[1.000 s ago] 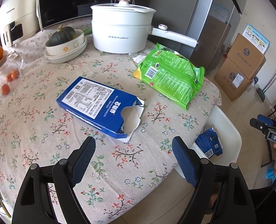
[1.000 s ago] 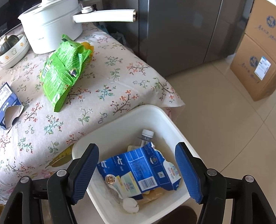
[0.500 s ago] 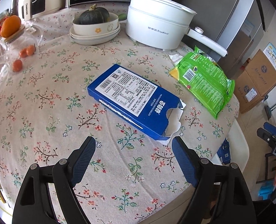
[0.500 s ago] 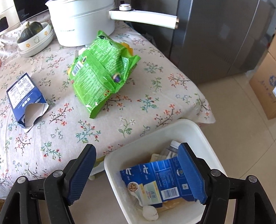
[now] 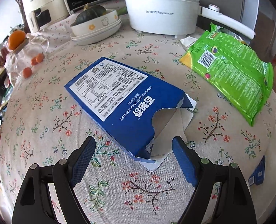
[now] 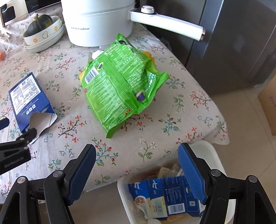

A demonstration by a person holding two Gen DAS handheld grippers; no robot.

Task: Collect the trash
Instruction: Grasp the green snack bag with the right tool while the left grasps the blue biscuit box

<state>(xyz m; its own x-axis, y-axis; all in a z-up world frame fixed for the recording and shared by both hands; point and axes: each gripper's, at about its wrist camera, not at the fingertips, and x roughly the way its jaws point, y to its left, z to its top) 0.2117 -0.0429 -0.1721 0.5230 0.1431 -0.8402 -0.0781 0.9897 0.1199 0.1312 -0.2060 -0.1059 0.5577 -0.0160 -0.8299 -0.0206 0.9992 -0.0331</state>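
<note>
1. Since the torn blue box (image 5: 123, 100) lies flat on the table (image 5: 44, 130) w/ its ripped end toward the left gripper (image 5: 134, 150), that end sits between the spread jaws, nothing pinched; looks lined up for a grab.
2. Right gripper (image 6: 137, 160) hangs over the table edge, jaws spread, empty. Green bag (image 6: 119, 85) ahead of it, prob its next pick.
3. Bin (image 6: 210, 149) sits on the floor just beside the table edge, so drops are short. 1 blue carton (image 6: 164, 197) in it plus other scraps, can't count those.
4. Trash left on table: 1 box, 1 bag, 1 paper scrap (image 5: 189, 42) by the pot (image 5: 160, 7).
5. Non-trash: 1 pot, 1 squash (image 5: 90, 14) in stacked bowls.
</note>
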